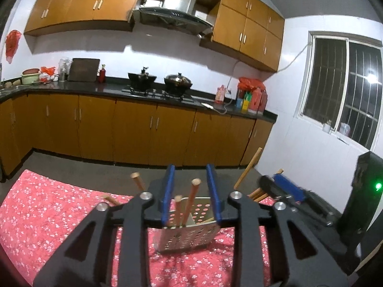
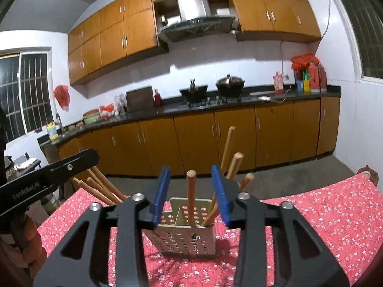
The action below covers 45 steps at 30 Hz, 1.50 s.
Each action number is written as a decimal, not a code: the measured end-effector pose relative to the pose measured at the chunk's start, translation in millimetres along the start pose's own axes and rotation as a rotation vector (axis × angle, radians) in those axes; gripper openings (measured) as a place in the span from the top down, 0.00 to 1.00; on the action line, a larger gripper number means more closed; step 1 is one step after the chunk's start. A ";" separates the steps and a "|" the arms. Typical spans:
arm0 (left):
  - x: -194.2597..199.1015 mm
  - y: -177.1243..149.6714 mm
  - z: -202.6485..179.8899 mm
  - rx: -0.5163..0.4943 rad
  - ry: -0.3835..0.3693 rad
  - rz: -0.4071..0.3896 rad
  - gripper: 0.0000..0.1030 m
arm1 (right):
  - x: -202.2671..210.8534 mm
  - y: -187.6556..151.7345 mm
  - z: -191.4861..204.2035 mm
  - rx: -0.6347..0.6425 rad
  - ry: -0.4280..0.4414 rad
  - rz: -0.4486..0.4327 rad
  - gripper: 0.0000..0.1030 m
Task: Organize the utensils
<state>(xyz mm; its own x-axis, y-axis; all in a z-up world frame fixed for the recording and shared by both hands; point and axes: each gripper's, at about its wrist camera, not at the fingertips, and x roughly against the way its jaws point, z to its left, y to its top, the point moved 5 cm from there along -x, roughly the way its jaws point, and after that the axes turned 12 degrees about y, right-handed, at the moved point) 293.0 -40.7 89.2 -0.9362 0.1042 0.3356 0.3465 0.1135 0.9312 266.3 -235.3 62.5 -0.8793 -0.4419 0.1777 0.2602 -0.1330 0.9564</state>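
A perforated metal utensil holder (image 1: 189, 236) (image 2: 189, 234) stands on the red flowered tablecloth (image 1: 59, 215). Wooden chopsticks (image 1: 191, 198) (image 2: 191, 196) stand in it, and several more lean out to both sides. My left gripper (image 1: 190, 169) is open, its blue fingers on either side of the chopsticks above the holder, holding nothing. My right gripper (image 2: 190, 169) is open too, straddling one upright chopstick above the holder. The right gripper (image 1: 289, 186) shows blurred at the right of the left wrist view. The left gripper's body (image 2: 47, 179) shows at the left of the right wrist view.
The table edge (image 2: 359, 174) lies just beyond the holder, with grey floor behind. A long kitchen counter (image 1: 143, 91) with a stove, two pots and bottles runs along the far wall. A dark device with a green light (image 1: 368, 186) stands at the right.
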 end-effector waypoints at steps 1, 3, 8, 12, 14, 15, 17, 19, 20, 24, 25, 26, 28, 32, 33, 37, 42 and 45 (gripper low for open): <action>6.5 -2.4 4.8 0.001 0.008 -0.010 0.62 | 10.3 0.5 1.0 0.004 0.000 -0.024 0.52; 19.9 -9.9 14.1 -0.009 0.030 -0.027 0.59 | 25.2 -1.5 2.5 0.013 -0.004 -0.049 0.46; 60.6 -50.0 38.0 -0.067 0.104 -0.055 0.40 | 64.5 -27.1 9.6 0.041 -0.032 -0.073 0.20; 87.7 -87.1 53.6 -0.112 0.171 -0.058 0.23 | 86.6 -59.6 19.6 0.065 -0.065 -0.044 0.05; 99.1 -102.9 60.7 -0.114 0.198 -0.054 0.16 | 92.6 -73.6 24.6 0.077 -0.078 -0.017 0.02; 106.8 -112.9 64.6 -0.110 0.209 -0.052 0.13 | 95.2 -79.3 26.9 0.083 -0.088 -0.007 0.02; 117.7 -126.7 68.2 -0.104 0.221 -0.054 0.09 | 101.1 -90.3 30.1 0.077 -0.098 0.009 0.02; 131.1 -140.4 69.8 -0.106 0.238 -0.068 0.06 | 108.5 -101.9 35.2 0.064 -0.096 0.019 0.02; 139.2 -147.4 69.2 -0.117 0.247 -0.085 0.05 | 113.1 -107.6 37.4 0.067 -0.099 0.021 0.02; 157.0 -159.8 59.9 -0.174 0.276 -0.133 0.04 | 121.4 -126.2 50.1 0.116 -0.127 0.048 0.02; 159.6 -163.7 57.7 -0.185 0.277 -0.137 0.04 | 122.2 -129.7 52.2 0.124 -0.132 0.056 0.02; 162.0 -168.8 55.5 -0.194 0.276 -0.137 0.04 | 124.9 -132.6 53.6 0.127 -0.134 0.060 0.02; 164.7 -176.2 54.6 -0.193 0.273 -0.129 0.04 | 131.2 -140.3 55.6 0.123 -0.139 0.057 0.02; 170.4 -191.9 59.0 -0.159 0.265 -0.101 0.04 | 142.6 -149.7 55.5 0.090 -0.146 0.039 0.02; 171.5 -196.0 58.8 -0.156 0.265 -0.096 0.04 | 144.6 -152.0 55.3 0.086 -0.154 0.037 0.02; 173.7 -203.2 60.5 -0.157 0.278 -0.087 0.04 | 150.3 -160.1 56.6 0.092 -0.172 0.033 0.02; 175.8 -208.5 63.1 -0.154 0.300 -0.083 0.04 | 154.2 -169.7 60.6 0.109 -0.194 0.031 0.02; 176.3 -210.8 62.3 -0.156 0.300 -0.080 0.04 | 154.6 -174.0 62.7 0.119 -0.201 0.036 0.02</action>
<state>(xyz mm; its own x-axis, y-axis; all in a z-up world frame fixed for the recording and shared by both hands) 58.6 15.3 -56.8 -0.9436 -0.1966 0.2665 0.2801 -0.0449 0.9589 60.1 -224.8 -61.9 -0.9351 -0.2575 0.2434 0.2543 -0.0092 0.9671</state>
